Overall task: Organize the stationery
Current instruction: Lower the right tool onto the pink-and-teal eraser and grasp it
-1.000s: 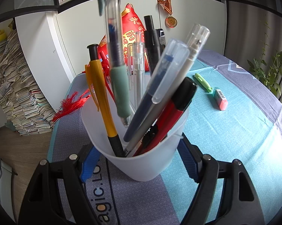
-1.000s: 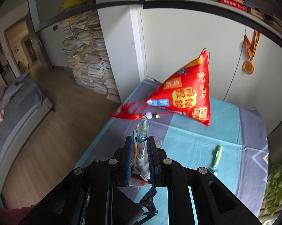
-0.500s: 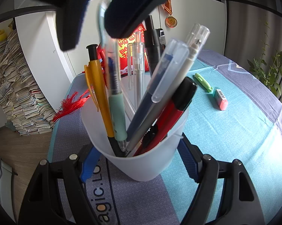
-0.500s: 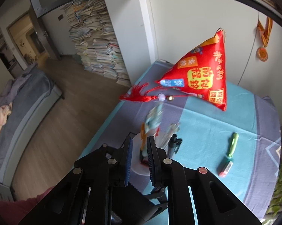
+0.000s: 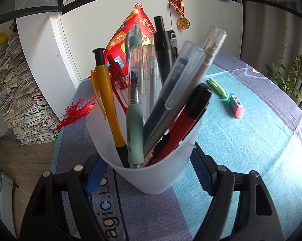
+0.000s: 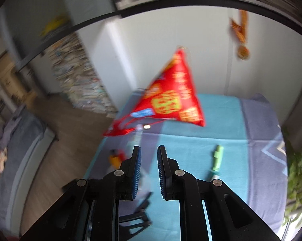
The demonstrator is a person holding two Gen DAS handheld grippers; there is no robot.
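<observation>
The left gripper (image 5: 149,172) clamps a white pen cup (image 5: 151,160) crowded with pens, the green-grip pen (image 5: 135,120) standing among them. Right of the cup, open tablecloth (image 5: 241,150) reaches a green highlighter (image 5: 217,87) and pink eraser (image 5: 237,106). The right gripper (image 6: 148,160) hangs above, fingers parted, empty.

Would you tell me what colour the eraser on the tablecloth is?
Pink, in a green sleeve: the eraser shows best in the left wrist view.

A: What holds the pens?
B: A frosted white plastic cup (image 5: 151,172), upright, crammed with leaning pens.
A: Anything loose?
B: A green highlighter (image 5: 217,87) touching a pink eraser (image 5: 237,106) on the worktop.
</observation>
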